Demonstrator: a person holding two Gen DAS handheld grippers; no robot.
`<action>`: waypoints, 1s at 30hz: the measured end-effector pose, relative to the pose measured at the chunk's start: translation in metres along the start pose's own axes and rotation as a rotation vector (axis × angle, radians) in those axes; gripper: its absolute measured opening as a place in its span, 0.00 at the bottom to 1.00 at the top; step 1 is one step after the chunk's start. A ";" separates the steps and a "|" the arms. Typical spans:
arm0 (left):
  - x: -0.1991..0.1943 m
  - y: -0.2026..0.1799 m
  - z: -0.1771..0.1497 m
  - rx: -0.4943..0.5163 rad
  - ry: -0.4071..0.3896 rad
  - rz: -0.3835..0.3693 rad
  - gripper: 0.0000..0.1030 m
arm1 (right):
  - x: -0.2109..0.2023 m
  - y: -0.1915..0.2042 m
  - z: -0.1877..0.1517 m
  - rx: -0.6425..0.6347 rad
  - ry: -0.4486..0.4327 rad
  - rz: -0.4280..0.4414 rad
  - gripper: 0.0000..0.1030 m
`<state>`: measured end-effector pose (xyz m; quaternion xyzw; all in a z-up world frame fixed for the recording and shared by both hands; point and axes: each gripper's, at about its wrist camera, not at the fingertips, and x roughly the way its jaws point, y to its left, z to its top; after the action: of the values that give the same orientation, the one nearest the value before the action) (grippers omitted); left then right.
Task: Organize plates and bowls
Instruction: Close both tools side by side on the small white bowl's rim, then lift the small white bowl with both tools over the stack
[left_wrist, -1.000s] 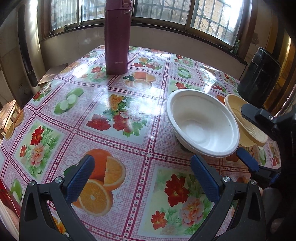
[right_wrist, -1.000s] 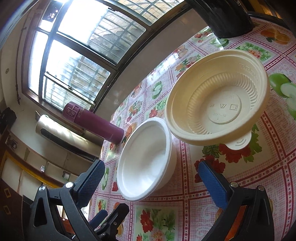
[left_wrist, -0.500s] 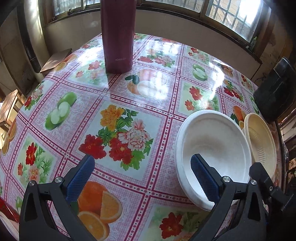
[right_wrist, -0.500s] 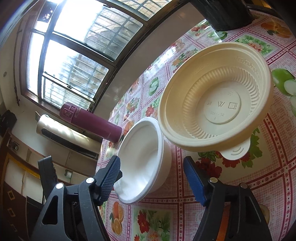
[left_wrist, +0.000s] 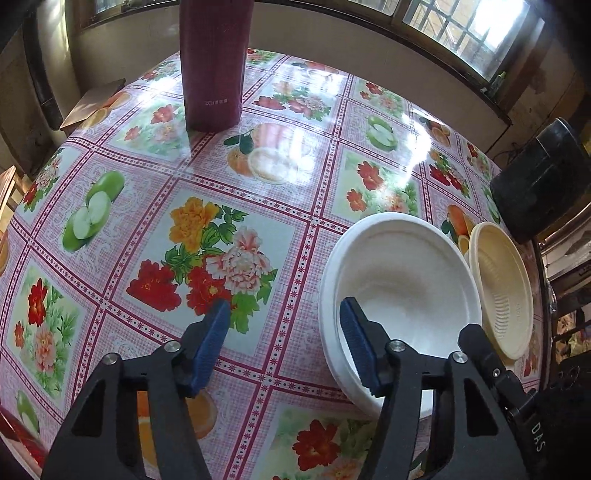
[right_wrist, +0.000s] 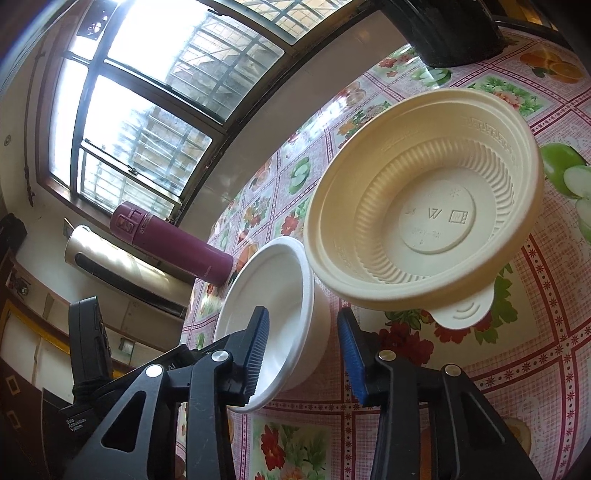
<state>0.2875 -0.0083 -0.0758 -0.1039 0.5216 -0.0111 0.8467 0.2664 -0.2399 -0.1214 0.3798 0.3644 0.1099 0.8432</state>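
Bowls are what matter here: a white bowl (left_wrist: 400, 291) and a cream bowl (right_wrist: 424, 199) sit side by side on the counter (left_wrist: 229, 206), seemingly touching at the rims. The left gripper (left_wrist: 284, 350) straddles the white bowl's near rim, one pad inside the bowl and the other outside over the cloth; its jaws have just been closing but stand about half open, pads not yet pressing. The right gripper (right_wrist: 303, 354) has also just been closing, narrower now. One finger (right_wrist: 258, 343) overlaps the white bowl's rim, the other stands beside its outer wall, just below the cream bowl's near edge; whether the pads bite I cannot tell. A maroon flask (left_wrist: 214, 62) stands well beyond the left gripper.

The step in hand looks like taking hold of a bowl for stacking. Next calls for finishing the pinch on a rim, then lifting one bowl clear and nesting it in the other.
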 end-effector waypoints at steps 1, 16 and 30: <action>0.000 -0.001 -0.001 0.007 -0.004 -0.006 0.50 | 0.001 0.000 0.000 -0.001 0.002 -0.004 0.30; -0.007 -0.005 -0.015 0.041 -0.011 -0.054 0.11 | 0.004 0.007 0.000 -0.034 0.024 -0.003 0.11; -0.043 0.002 -0.057 0.070 -0.066 -0.014 0.12 | -0.008 0.016 -0.019 -0.030 0.073 0.010 0.09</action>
<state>0.2173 -0.0099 -0.0625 -0.0784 0.4920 -0.0317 0.8665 0.2490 -0.2218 -0.1140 0.3644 0.3913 0.1332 0.8345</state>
